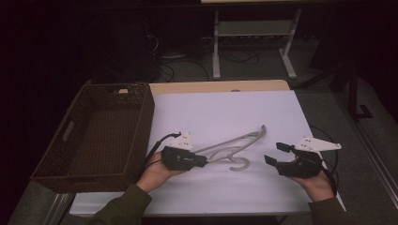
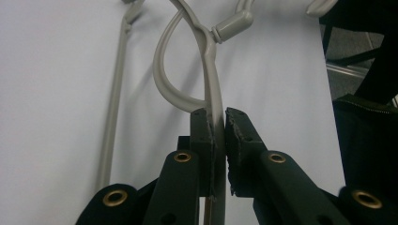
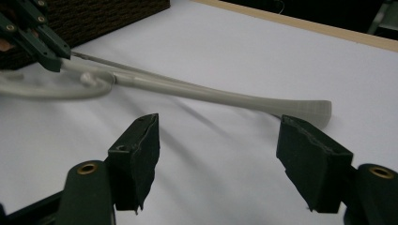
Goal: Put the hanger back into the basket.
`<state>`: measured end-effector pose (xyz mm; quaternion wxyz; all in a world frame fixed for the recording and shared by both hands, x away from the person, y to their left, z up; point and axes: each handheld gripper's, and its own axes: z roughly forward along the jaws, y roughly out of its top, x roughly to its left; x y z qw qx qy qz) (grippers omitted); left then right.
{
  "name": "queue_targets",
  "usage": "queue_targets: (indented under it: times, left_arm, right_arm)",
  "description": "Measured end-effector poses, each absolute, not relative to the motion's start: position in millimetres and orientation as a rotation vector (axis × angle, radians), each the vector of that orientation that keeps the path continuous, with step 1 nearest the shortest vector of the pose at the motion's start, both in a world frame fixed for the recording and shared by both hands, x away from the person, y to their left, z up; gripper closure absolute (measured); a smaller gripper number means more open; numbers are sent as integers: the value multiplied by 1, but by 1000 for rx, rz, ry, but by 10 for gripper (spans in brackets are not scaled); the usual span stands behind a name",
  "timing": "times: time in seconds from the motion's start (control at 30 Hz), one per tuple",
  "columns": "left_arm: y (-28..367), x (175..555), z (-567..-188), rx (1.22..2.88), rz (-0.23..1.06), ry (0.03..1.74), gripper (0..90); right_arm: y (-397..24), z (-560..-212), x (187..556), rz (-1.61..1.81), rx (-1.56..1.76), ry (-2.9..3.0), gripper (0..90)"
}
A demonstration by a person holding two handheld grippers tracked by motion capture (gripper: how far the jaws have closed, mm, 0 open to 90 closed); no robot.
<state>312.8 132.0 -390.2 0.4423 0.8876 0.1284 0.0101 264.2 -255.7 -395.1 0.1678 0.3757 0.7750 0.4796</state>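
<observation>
The left tongs (image 1: 202, 161) are clamped tight on 1 arm of the grey plastic hanger (image 1: 234, 146), the pads (image 2: 202, 136) pinching the thin bar between them near the middle of the white counter (image 1: 220, 112), with the hanger's hook curling toward the person and its far end pointing away to the right. The right tongs (image 1: 277, 153) stand wide open with nothing between them, just to the right of the hanger and apart from it. A brown woven basket (image 1: 141, 126) sits at the counter's left edge, beside the left hand (image 1: 157, 174).
</observation>
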Motion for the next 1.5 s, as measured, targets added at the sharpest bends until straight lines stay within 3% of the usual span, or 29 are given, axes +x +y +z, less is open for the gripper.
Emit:
queue_targets:
  times: [0.63,1.0,1.5]
  left_arm:
    - [146,315,-365,2107,87,397,831]
    - [159,313,-329,2049,122,431,830]
    - [221,313,-271,1960,196,507,830]
  right_arm:
    - [-255,-396,264,1362,1067,2204,298]
    - [-257,-394,265,1375,1070,2192,296]
    - [-257,-395,265,1379,1074,2189,296]
